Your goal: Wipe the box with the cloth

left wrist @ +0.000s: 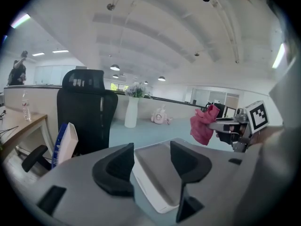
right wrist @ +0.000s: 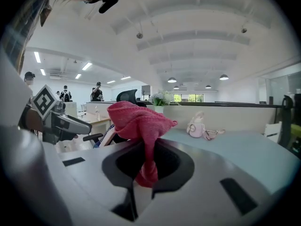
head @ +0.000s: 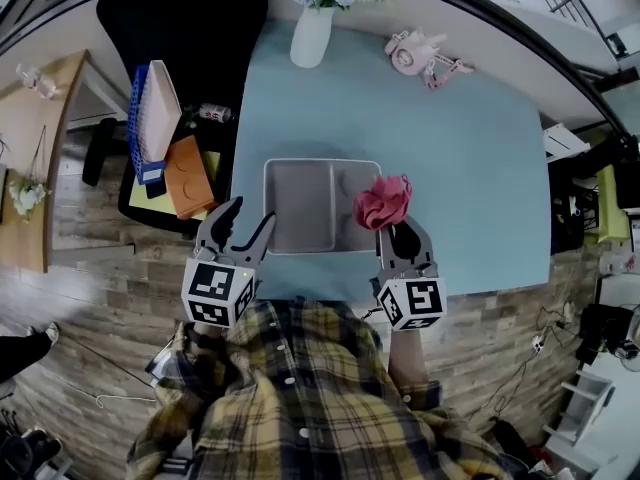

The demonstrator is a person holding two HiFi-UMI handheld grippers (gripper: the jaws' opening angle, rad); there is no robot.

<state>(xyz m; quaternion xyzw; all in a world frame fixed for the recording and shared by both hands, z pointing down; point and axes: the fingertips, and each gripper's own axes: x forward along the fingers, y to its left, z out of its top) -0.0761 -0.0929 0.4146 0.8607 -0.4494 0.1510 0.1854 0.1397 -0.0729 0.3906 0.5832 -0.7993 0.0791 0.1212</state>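
A shallow grey box (head: 300,208) with two compartments lies on the light blue table (head: 460,168) near its front edge. My left gripper (head: 250,213) hovers at the box's front left corner, jaws open and empty; in the left gripper view the box (left wrist: 157,175) shows between the open fingers (left wrist: 117,171). My right gripper (head: 400,238) is at the box's front right corner, shut on a crumpled pink-red cloth (head: 383,201). The cloth (right wrist: 136,119) bunches above the shut right gripper (right wrist: 146,168) and hangs over the box's right compartment.
A white vase of flowers (head: 312,30) and a pink toy (head: 420,53) stand at the table's far edge. Left of the table are a black office chair (head: 180,18), a blue and white file holder (head: 150,118) and an orange box (head: 190,173).
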